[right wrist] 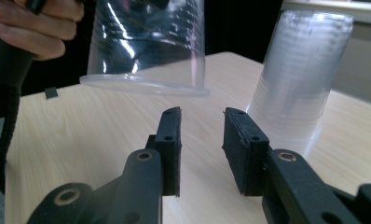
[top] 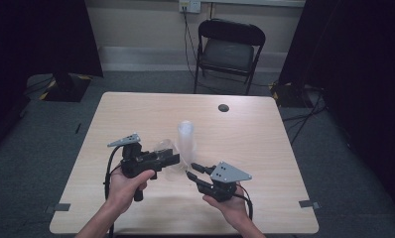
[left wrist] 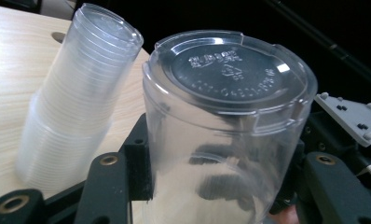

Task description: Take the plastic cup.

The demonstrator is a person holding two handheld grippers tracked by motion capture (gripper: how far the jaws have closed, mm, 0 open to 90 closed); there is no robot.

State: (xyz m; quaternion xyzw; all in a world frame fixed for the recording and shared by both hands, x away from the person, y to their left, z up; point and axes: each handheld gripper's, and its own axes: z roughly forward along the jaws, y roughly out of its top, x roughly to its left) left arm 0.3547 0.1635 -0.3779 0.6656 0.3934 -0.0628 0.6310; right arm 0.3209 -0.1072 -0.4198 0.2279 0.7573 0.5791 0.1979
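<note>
The single clear plastic cup looks thin, smooth and glossy, with raised moulded lettering on its base. Just beside that cup, the upside-down stack of clear plastic cups looks cloudier and finely ribbed by its nested rims. Under the cup, the pale wood-grain table has a smooth matt finish. The right gripper is matt black plastic with brass-coloured bushings; its pads look rough and foamy. Behind the table's far edge, the black folding chair has a dull padded seat.

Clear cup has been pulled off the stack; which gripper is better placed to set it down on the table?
Left. The left gripper is shut on the single clear cup, held upside down beside the cup stack. The right gripper holds nothing, its jaws apart below the cup's rim.
</note>
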